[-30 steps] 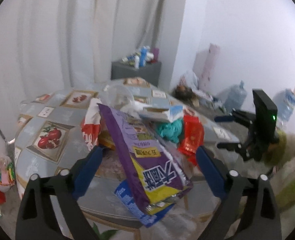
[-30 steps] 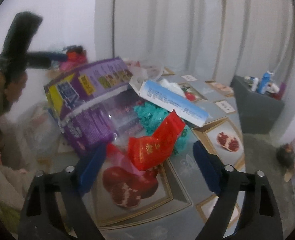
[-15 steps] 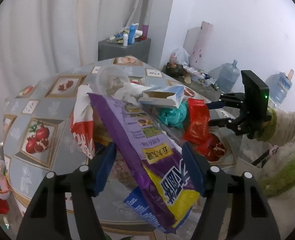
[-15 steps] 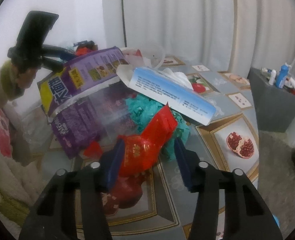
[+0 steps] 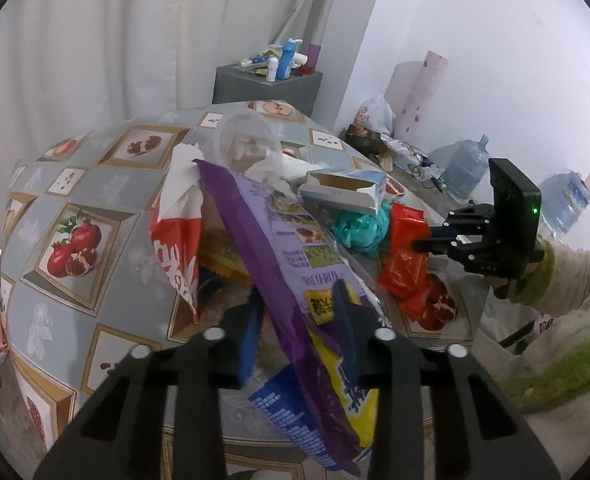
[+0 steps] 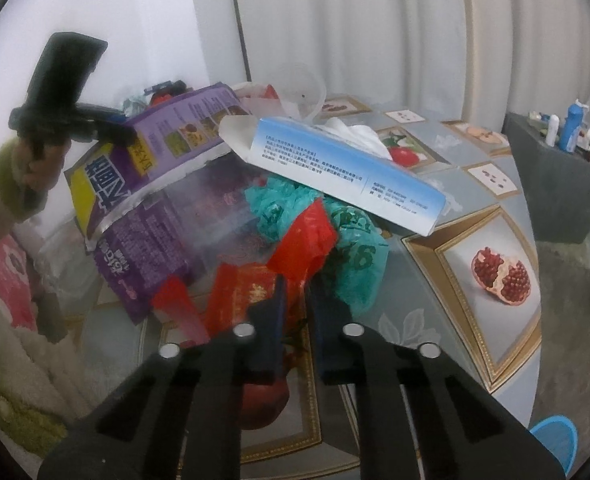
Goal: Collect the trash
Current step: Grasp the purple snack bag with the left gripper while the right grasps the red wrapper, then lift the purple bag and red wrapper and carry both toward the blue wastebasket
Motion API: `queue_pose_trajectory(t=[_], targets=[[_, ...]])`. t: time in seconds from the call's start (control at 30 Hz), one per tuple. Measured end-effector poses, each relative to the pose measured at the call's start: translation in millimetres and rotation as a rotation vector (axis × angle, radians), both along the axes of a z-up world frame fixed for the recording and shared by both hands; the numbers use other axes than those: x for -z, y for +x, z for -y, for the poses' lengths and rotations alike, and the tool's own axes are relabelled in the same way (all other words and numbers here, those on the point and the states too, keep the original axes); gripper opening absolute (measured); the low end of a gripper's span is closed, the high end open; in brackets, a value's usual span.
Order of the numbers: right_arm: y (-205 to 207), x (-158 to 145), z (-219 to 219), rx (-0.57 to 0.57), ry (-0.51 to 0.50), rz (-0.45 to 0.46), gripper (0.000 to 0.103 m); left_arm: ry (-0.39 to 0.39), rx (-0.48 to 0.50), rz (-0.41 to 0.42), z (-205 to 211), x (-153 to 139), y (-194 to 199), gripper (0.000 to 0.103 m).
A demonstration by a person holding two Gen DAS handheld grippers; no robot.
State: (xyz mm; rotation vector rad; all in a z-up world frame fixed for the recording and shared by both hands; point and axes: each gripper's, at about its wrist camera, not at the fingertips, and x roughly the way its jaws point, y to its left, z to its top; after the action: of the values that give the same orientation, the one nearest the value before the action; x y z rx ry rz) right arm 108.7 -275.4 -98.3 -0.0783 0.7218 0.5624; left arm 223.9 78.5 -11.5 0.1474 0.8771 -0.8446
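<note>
The round table [image 5: 75,208] wears a grey cloth printed with pomegranates, white curtains [image 5: 95,40] behind; the trash is heaped at its middle; the left gripper [image 5: 299,312], jaws just closing, clamps the purple snack bag [image 5: 263,232]; the right gripper [image 6: 295,300], likewise closing, pinches the red wrapper [image 6: 307,240] beside the blue tissue box [image 6: 335,160].

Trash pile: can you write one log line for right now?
left gripper: closing on purple bag | right gripper: pinching red wrapper
</note>
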Motion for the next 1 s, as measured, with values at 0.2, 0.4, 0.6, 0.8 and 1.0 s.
queue_pose_trajectory(t=[0.2,0.4,0.6,0.8,1.0], targets=[[-2.4,-2.4,0.7,-0.002,0.010,-0.001,0.002,-0.022,-0.024,0.001,-4.4,-3.5,-0.3,0.015],[-4.0,-6.1,-0.1,-0.002,0.008,0.005,0.001,-0.046,-0.036,-0.003,-8.1,-4.8,-2.0,0.011],[-10.2,-11.1,-0.5,0.007,-0.003,0.021,0.000,-0.081,-0.050,0.007,-12.3,-7.6,-6.2,0.008],[-18.3,-16.0,-0.4,0.013,-0.022,0.040,0.000,-0.105,-0.059,0.022,-14.2,-10.5,-15.8,0.006],[-27.6,-22.1,-0.9,0.019,-0.039,0.065,0.000,-0.125,-0.066,0.047,-18.9,-18.2,-27.6,0.006]])
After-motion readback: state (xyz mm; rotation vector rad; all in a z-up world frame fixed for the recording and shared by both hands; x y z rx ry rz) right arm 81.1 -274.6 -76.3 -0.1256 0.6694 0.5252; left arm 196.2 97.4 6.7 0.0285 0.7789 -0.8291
